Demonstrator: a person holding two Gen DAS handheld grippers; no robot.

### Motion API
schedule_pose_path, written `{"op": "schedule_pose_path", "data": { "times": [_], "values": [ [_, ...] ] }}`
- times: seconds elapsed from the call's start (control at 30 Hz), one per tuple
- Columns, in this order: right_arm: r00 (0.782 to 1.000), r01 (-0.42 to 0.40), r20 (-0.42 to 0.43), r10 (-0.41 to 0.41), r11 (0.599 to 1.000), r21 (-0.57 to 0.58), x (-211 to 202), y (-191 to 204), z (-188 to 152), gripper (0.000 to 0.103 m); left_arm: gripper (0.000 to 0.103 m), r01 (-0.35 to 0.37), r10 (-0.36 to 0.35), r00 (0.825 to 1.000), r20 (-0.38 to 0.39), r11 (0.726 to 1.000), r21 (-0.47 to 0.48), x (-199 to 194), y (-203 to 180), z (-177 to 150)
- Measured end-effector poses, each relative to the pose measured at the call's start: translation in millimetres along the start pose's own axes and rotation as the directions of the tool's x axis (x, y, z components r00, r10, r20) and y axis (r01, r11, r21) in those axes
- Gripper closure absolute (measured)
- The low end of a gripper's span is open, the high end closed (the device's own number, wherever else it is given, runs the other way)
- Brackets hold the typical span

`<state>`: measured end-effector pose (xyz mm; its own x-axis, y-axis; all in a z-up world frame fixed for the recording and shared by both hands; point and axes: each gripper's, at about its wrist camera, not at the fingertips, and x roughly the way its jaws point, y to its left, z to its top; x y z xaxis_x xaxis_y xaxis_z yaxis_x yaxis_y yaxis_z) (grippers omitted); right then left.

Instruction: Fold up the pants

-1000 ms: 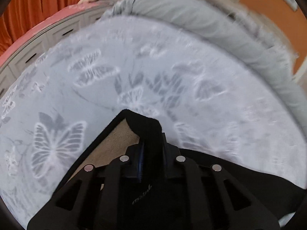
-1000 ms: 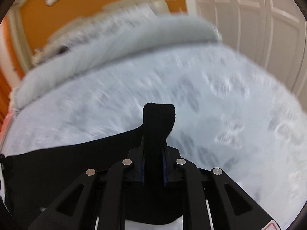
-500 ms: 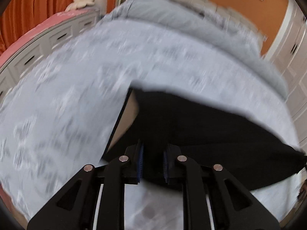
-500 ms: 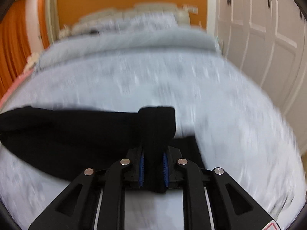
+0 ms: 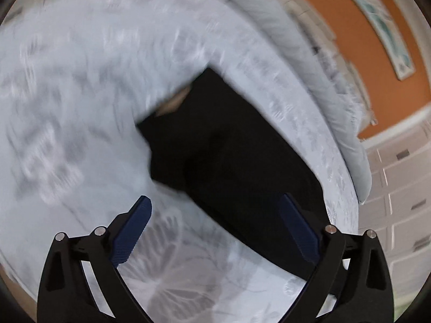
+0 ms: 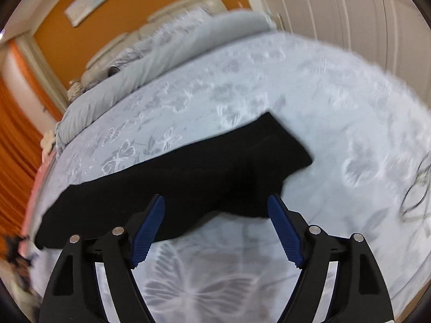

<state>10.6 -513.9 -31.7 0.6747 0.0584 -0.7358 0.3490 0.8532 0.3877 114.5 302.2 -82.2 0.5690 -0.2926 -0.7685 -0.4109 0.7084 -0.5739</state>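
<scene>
Now both my left gripper [image 5: 215, 226] and right gripper [image 6: 215, 223] have just been opening, nothing gripped, dropping the pants [image 6: 188, 177] folded on the bed [image 6: 323, 102].

A home bedroom: butterfly-print bed [image 6: 336, 94], pillows [image 6: 167, 51], white wardrobe doors [image 6: 350, 8]

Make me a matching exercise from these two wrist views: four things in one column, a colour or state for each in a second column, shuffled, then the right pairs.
Things:
1. black fabric pants
2. pale bedspread with butterfly print
3. left gripper
4. wall behind the bed

States:
A. orange
B. open, nothing between its pads
C. lying folded on the bed, let go
D. light grey-blue, under the pants

Pairs: 1-C, 2-D, 3-B, 4-A. The right gripper is open too; both sets of jaws have just been opening.
</scene>
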Motion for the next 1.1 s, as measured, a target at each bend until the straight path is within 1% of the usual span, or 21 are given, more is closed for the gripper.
{"op": "schedule_pose_path", "data": {
  "times": [0.1,0.17,0.23,0.3,0.4,0.47,0.5,0.53,0.57,0.6,0.67,0.7,0.73,0.8,0.83,0.9,0.93,0.97,1.03,1.07,1.1],
  "values": [
    [0.999,-0.007,-0.041,0.012,0.995,0.099,15,-2,0,0.027,0.01,-0.004,-0.008,0.994,-0.11,0.994,-0.107,29,1,-9],
    [0.997,0.001,-0.073,0.014,0.981,0.192,23,-9,-2,0.026,0.01,0.012,-0.032,0.989,-0.146,0.99,-0.139,39,-1,-13],
    [0.994,-0.019,-0.095,0.046,0.963,0.268,27,-13,-4,0.026,0.01,0.029,-0.055,0.986,-0.159,0.986,-0.162,41,-5,-15],
    [0.994,-0.053,-0.078,0.082,0.944,0.325,21,-10,-6,0.026,0.01,0.057,-0.086,0.986,-0.144,0.979,-0.195,41,-8,-13],
    [0.993,-0.066,-0.07,0.093,0.943,0.325,19,1,-3,0.026,0.01,0.072,-0.105,0.984,-0.141,0.972,-0.222,50,-9,-10],
    [0.994,-0.027,-0.094,0.058,0.953,0.301,34,8,4,0.026,0.022,0.077,-0.114,0.982,-0.151,0.97,-0.231,62,-6,-9],
    [0.994,0.003,-0.107,0.03,0.956,0.292,45,8,7,0.031,0.043,0.088,-0.128,0.979,-0.159,0.968,-0.233,67,-6,-9],
    [0.995,0.03,-0.1,-0.001,0.957,0.288,59,5,11,0.043,0.07,0.1,-0.14,0.976,-0.167,0.968,-0.231,72,-6,-7],
    [0.996,0.031,-0.086,-0.007,0.957,0.288,64,3,13,0.098,0.078,0.093,-0.131,0.976,-0.175,0.973,-0.213,76,-8,-4],
    [0.998,0.035,-0.066,-0.017,0.956,0.29,66,1,18,0.097,0.09,0.09,-0.122,0.979,-0.161,0.977,-0.191,74,-9,0],
    [0.994,-0.091,0.083,0.072,0.96,0.265,40,9,34,0.098,0.093,0.157,-0.18,0.976,-0.124,0.972,-0.176,60,-10,8],
    [0.981,-0.149,0.154,0.118,0.967,0.209,22,18,43,0.098,0.093,0.199,-0.214,0.972,-0.094,0.968,-0.153,51,-17,12],
    [0.955,-0.205,0.244,0.172,0.971,0.12,-4,30,53,0.099,0.093,0.229,-0.234,0.971,-0.053,0.969,-0.093,39,-28,16],
    [0.929,-0.219,0.315,0.194,0.975,0.046,-24,36,59,0.099,0.093,0.229,-0.229,0.973,0.0,0.973,0.03,27,-46,18],
    [0.936,-0.2,0.307,0.172,0.978,0.061,-16,24,59,0.099,0.093,0.215,-0.216,0.976,0.01,0.974,0.065,25,-50,17],
    [0.966,-0.177,0.218,0.14,0.971,0.158,19,-8,51,0.099,0.091,0.156,-0.157,0.988,0.003,0.979,0.131,35,-53,14],
    [0.987,-0.136,0.117,0.11,0.96,0.246,51,-34,40,0.099,0.091,0.126,-0.124,0.992,-0.021,0.983,0.131,44,-48,13],
    [0.997,-0.081,0.03,0.075,0.952,0.295,76,-51,28,0.099,0.091,0.106,-0.099,0.992,-0.073,0.989,0.101,58,-37,12],
    [0.998,-0.018,-0.046,0.031,0.962,0.271,97,-59,16,0.099,0.087,0.092,-0.088,0.989,-0.122,0.995,0.03,70,-21,11],
    [0.999,-0.014,-0.035,0.024,0.968,0.249,97,-57,15,0.098,0.087,0.116,-0.116,0.984,-0.134,0.993,-0.01,69,-13,10],
    [0.999,-0.013,-0.032,0.022,0.97,0.243,95,-54,17,0.092,0.082,0.126,-0.128,0.983,-0.134,0.992,-0.02,66,-11,10]
  ]
}}
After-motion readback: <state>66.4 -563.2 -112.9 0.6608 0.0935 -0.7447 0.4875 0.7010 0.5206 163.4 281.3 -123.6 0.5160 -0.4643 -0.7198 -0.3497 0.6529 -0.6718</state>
